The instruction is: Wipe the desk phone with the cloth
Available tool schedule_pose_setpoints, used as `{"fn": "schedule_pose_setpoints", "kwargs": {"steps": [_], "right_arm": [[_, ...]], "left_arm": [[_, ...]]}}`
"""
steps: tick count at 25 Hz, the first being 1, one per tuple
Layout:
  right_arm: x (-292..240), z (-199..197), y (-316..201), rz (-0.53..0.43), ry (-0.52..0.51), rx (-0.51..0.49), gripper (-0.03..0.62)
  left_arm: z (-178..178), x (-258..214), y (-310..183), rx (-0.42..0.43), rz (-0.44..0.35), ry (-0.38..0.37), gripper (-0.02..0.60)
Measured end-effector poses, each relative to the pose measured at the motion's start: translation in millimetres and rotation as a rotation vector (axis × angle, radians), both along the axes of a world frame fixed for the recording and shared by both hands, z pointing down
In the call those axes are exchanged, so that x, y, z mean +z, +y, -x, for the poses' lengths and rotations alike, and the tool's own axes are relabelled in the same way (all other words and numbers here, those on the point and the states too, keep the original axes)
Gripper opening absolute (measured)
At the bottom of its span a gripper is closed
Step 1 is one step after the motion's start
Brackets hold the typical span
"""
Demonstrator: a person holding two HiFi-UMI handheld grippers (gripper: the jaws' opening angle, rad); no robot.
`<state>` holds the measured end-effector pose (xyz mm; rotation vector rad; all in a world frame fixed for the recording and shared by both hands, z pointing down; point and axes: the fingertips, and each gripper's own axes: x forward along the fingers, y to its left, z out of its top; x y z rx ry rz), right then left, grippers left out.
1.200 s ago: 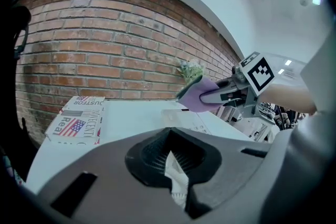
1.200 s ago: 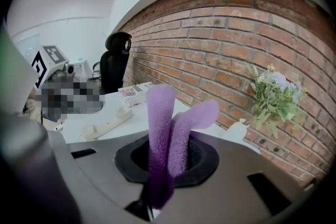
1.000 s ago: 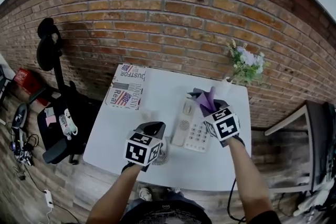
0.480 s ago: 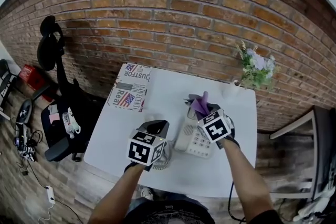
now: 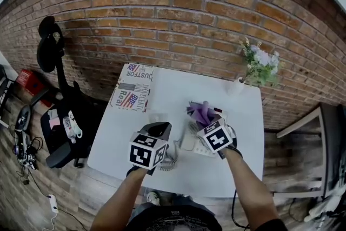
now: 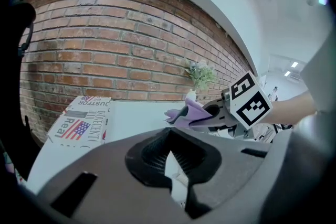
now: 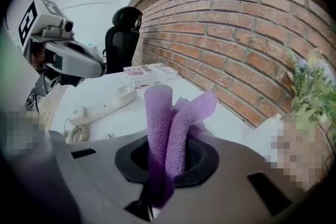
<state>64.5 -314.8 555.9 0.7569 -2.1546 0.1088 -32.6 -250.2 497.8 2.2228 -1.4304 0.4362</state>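
Note:
On the white table [image 5: 238, 165] lies the white desk phone [image 5: 188, 139], mostly hidden under my right gripper [image 5: 204, 119]. That gripper is shut on a folded purple cloth [image 5: 200, 111] and hovers over the phone's base. In the right gripper view the cloth [image 7: 163, 123] sticks up out of the jaws, with the handset [image 7: 102, 105] and coiled cord [image 7: 79, 134] to the left. My left gripper [image 5: 158, 129] is just left of the phone beside the cord [image 5: 167, 163]. Its jaws [image 6: 169, 161] look shut, with only a thin white sliver between them.
A flag-printed cardboard box [image 5: 134, 96] lies at the table's far left corner. A white vase of flowers [image 5: 258, 66] stands at the far right corner against the brick wall. A black office chair [image 5: 59, 100] is left of the table, and a side table [image 5: 319, 127] to the right.
My right gripper has carried the cloth leftward and nearer across the phone. The left gripper has stayed almost still.

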Motion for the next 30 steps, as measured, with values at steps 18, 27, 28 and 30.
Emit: {"fn": "schedule_pose_setpoints", "kwargs": {"steps": [18,27,28,30], "right_arm": [[21,7,72,0.050,0.006,0.074,0.049],[35,10,103,0.071,-0.013,0.120,0.049],[36,11,107,0.075,-0.016,0.124,0.049],[38,11,114,0.087,-0.010,0.134,0.049]], "left_arm": [[15,-4,39,0.072,-0.018,0.017,0.005],[23,-1,55,0.118,-0.016,0.023,0.005],[23,-1,56,0.124,-0.016,0.024,0.005],[24,-1,59,0.136,-0.017,0.026,0.006]]}}
